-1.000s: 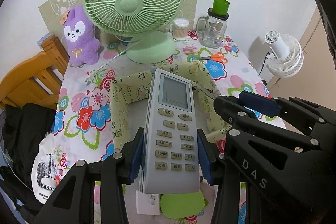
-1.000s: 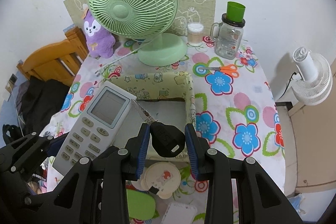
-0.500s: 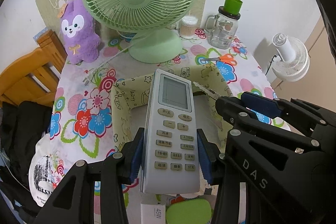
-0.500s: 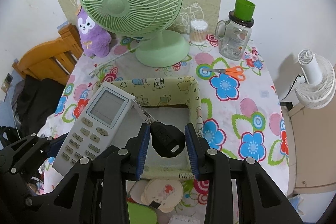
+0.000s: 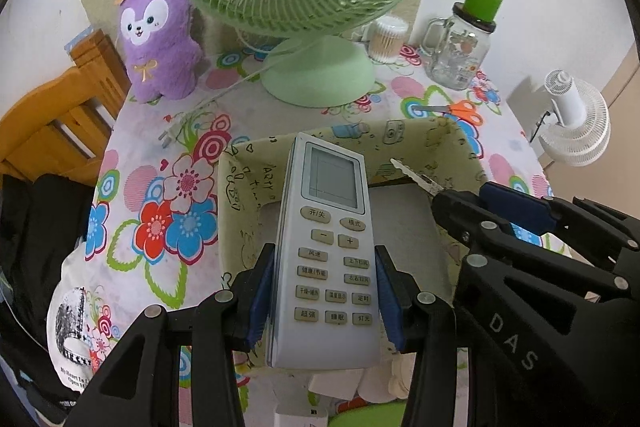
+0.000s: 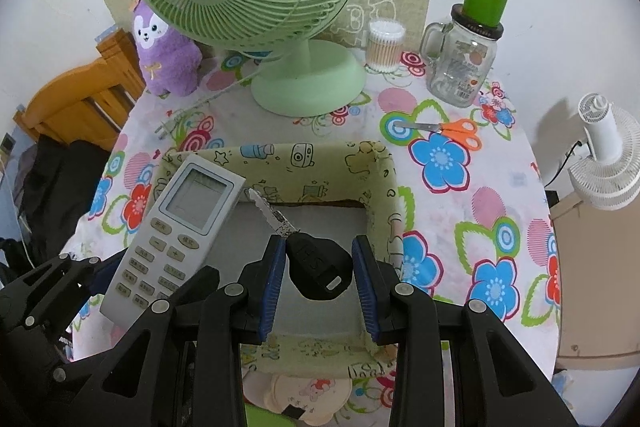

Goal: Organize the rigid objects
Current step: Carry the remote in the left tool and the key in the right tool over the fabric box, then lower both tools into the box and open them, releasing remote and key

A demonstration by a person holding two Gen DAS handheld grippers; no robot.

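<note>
My left gripper [image 5: 323, 293] is shut on a white air-conditioner remote [image 5: 328, 239] and holds it over the left part of a yellow-green fabric storage box [image 5: 436, 139]. My right gripper [image 6: 319, 277] is shut on a black car key [image 6: 316, 265] with its metal blade [image 6: 268, 213] pointing forward, above the box's grey floor [image 6: 316, 223]. The remote also shows in the right wrist view [image 6: 180, 227], and the right gripper with the key blade in the left wrist view [image 5: 416, 177].
A green desk fan [image 6: 272, 3], a purple plush toy [image 6: 164, 47], a cotton-swab jar [image 6: 386, 45], a glass mug with a green lid [image 6: 464, 63] and orange scissors [image 6: 452, 129] stand beyond the box on the flowered tablecloth. A wooden chair [image 5: 52, 115] is at the left, a white fan [image 6: 608, 163] at the right.
Both grippers have moved forward and lower over the box, still holding the remote and the key. The fan and back objects now look closer.
</note>
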